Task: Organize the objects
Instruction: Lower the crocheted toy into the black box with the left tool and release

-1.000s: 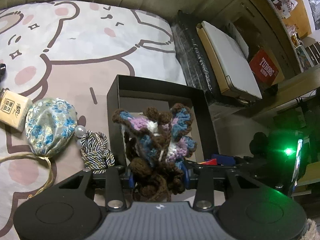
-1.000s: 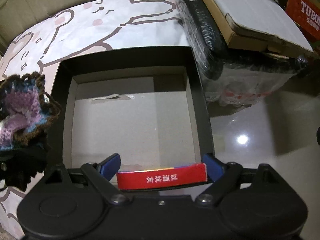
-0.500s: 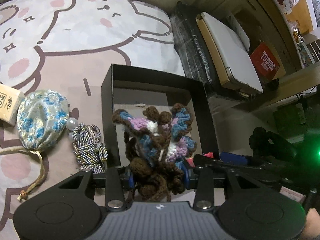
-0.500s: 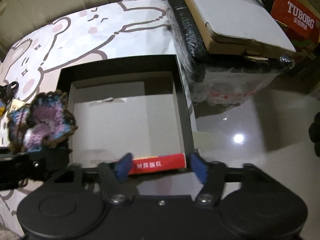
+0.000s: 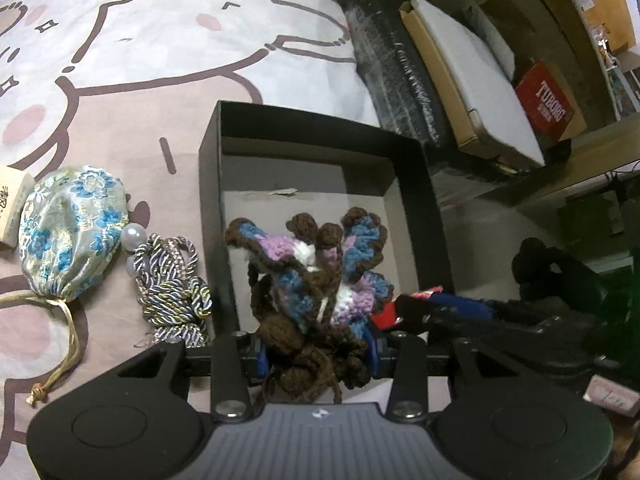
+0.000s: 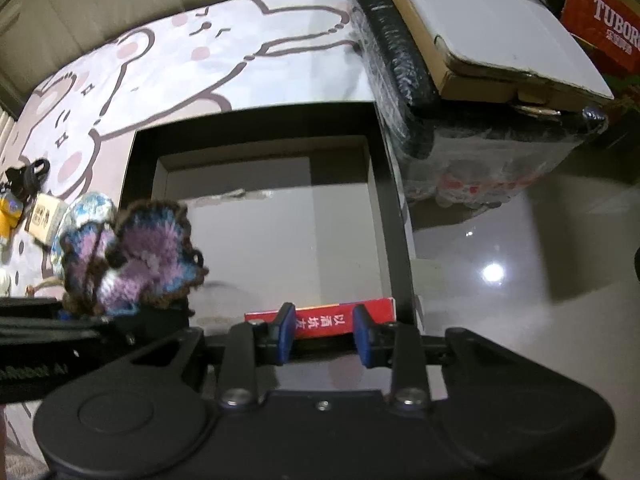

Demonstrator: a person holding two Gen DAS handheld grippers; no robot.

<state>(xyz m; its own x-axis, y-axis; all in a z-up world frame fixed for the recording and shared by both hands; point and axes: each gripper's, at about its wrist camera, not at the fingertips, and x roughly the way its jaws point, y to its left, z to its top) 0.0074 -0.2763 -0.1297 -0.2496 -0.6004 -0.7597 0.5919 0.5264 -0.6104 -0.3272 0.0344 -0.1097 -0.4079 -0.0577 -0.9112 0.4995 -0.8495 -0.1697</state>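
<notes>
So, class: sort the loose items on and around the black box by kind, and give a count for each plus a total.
Crochet butterfly: 1
Small red box: 1
Floral drawstring pouch: 1
Twisted cord bundle: 1
Small beige box: 1
Total: 5

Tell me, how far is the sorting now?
Done: the red box lies in the black box, beneath the right gripper. In hand: the left gripper holds the crochet piece over it. Left: the pouch, cords and a small carton.
</notes>
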